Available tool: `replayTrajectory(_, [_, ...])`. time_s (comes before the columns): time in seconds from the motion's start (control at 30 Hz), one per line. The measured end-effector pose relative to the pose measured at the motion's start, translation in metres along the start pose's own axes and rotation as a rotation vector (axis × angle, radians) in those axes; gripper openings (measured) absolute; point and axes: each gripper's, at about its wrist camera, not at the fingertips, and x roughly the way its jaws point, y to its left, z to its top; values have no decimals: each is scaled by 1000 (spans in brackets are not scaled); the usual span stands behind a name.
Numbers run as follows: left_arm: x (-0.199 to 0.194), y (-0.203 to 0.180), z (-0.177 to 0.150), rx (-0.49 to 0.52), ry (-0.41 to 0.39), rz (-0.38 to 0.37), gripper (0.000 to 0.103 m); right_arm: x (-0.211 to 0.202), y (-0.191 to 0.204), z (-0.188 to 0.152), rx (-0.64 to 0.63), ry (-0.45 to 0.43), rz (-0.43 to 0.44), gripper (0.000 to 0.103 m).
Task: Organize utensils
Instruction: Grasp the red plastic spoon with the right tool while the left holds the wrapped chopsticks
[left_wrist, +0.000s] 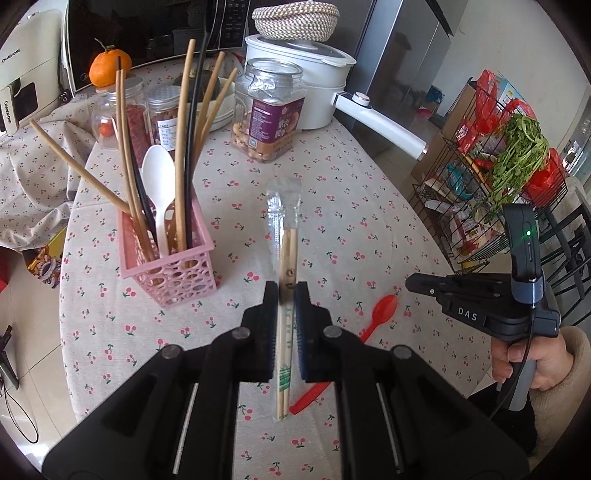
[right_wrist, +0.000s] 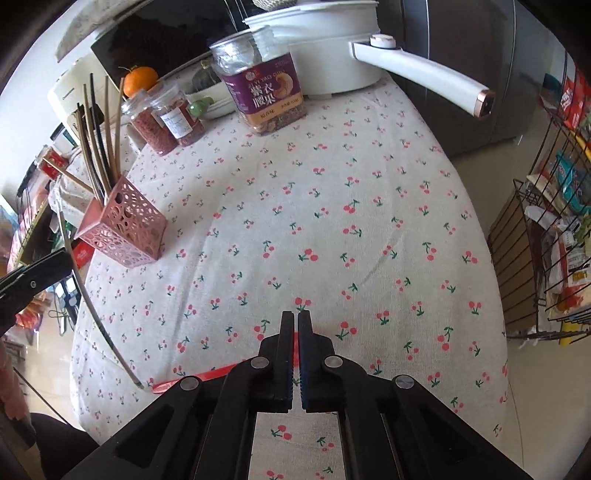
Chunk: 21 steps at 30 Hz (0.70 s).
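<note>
Cherry-printed cloth covered the surface (left_wrist: 332, 229), crowded at its far end with a white pot (left_wrist: 299, 70), a nut jar (left_wrist: 269, 110) and smaller jars. Nearer than those jars stood the pink basket (left_wrist: 170, 258), already bristling with chopsticks and a white spoon (left_wrist: 159, 184). The left gripper (left_wrist: 286, 295) had its fingers clenched on a wrapped pair of chopsticks (left_wrist: 286, 236), held off the cloth just to the right of the basket, the clear sleeve sticking out ahead of the fingers. The pair looked light and stiff, but the film seemed slippery and crinkly, so a grip on the wood through the wrapper, as it was, seemed safer than one on the empty end. To the basket's right and nearer the person, the red spoon (left_wrist: 384, 310) lay flat on the cloth. In its own view the right gripper (right_wrist: 297, 325) had its fingers drawn close, with red plastic showing between them; whether they actually pinched the spoon I could not tell. Thin plastic like that would be light and slightly bendy, best taken by the handle. The leaning sticks in the basket crowded its opening and could foul anything dropped in.
</note>
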Motion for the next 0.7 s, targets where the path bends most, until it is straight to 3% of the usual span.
replayTrajectory(0.2, [-11, 2, 3, 3, -44, 13, 10, -22, 20, 4, -58, -70, 12, 2])
replayTrajectory(0.27, [-11, 3, 3, 8, -41, 13, 10, -14, 13, 2, -20, -19, -2, 4])
replayTrajectory(0.4, [-7, 3, 1, 8, -23, 17, 10, 21, -11, -9, 123, 172, 11, 22])
replayTrajectory(0.5, [-7, 3, 1, 7, -23, 17, 10, 41, -21, -17, 208, 266, 53, 23])
replayTrajectory(0.6, [-8, 5, 1, 2, -24, 15, 10, 54, -21, -18, 265, 298, 51, 33])
replayTrajectory(0.7, [-9, 8, 0, -1, -23, 15, 10, 57, -10, -10, 254, 275, 28, 43])
